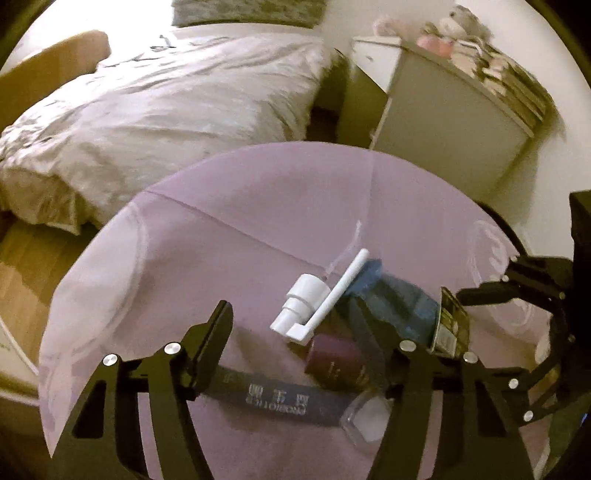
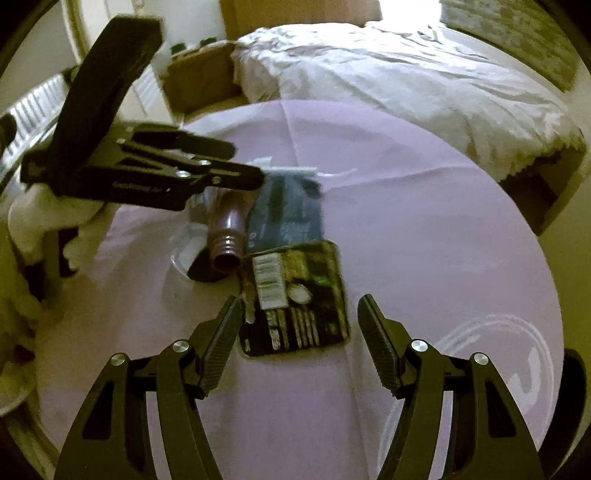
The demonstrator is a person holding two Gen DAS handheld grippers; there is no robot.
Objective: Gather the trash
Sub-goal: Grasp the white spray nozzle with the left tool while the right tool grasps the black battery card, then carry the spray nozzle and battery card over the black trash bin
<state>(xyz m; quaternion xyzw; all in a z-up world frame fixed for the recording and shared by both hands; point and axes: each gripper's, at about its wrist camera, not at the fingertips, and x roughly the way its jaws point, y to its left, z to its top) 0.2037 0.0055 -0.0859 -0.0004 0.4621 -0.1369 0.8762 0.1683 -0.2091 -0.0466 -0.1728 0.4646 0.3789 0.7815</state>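
Right claw [image 2: 297, 332] over black packet [image 2: 295, 299], bed [image 2: 406, 74] behind

This is a bedroom in a home. A big bed [image 1: 155, 110] with a crumpled white cover [image 2: 406, 70] fills the room from about ten to twelve o'clock in the left wrist view. At one o'clock, a white cabinet [image 1: 443, 122] stands by the wall, with soft toys [image 1: 454, 29] and stacked things on top. The floor [image 1: 26, 280] at nine o'clock looks like wood. In the right wrist view, a white radiator [image 2: 33, 107] sits on the wall at ten o'clock, and a brown cardboard box [image 2: 203, 81] stands beside the bed at eleven o'clock. Close by is a round tabletop [image 2: 424, 229] under a pale purple cloth.
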